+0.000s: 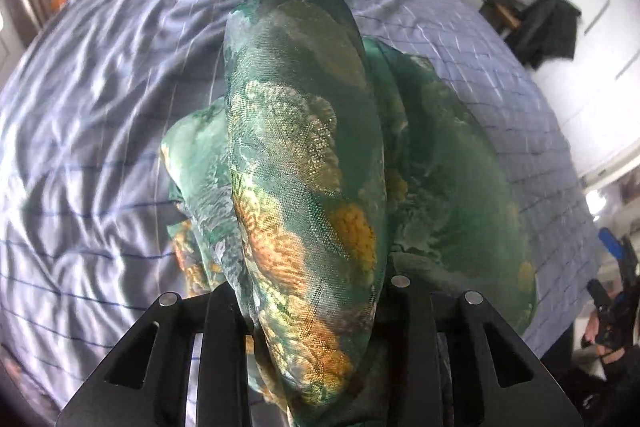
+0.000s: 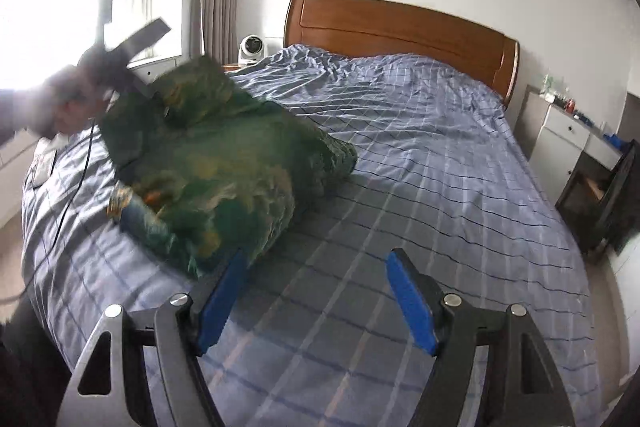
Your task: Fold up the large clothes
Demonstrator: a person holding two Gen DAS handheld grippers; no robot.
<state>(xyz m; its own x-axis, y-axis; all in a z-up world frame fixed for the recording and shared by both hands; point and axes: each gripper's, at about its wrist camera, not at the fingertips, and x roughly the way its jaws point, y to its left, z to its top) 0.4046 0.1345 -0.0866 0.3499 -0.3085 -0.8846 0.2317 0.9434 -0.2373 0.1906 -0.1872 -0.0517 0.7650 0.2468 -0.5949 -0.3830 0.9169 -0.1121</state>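
1. Daylight from the window fills a bedroom, and a bed (image 2: 420, 155) with a blue checked cover and a wooden headboard (image 2: 400, 31) serves as the work surface.
2. On the left gripper (image 1: 316, 323) the jaws are closed tight on a bunched fold of the green floral garment (image 1: 304, 155), which rises out of them in a long, taut ridge.
3. That ridge runs straight away from the left jaws toward the headboard end; I judge it is being lifted to shake the cloth out before any fold.
4. Most of the garment is heaped in a loose mound on the near left part of the bed, its long axis slanting from the left gripper down toward the bed's middle.
5. Jaws on the right gripper (image 2: 316, 303) stand wide apart and hold nothing, hovering just beside the mound's near edge, probably placed to take a second corner.
6. Further off, a small white fan (image 2: 251, 47) sits beside the headboard, and white drawers (image 2: 568, 131) stand against the far wall.
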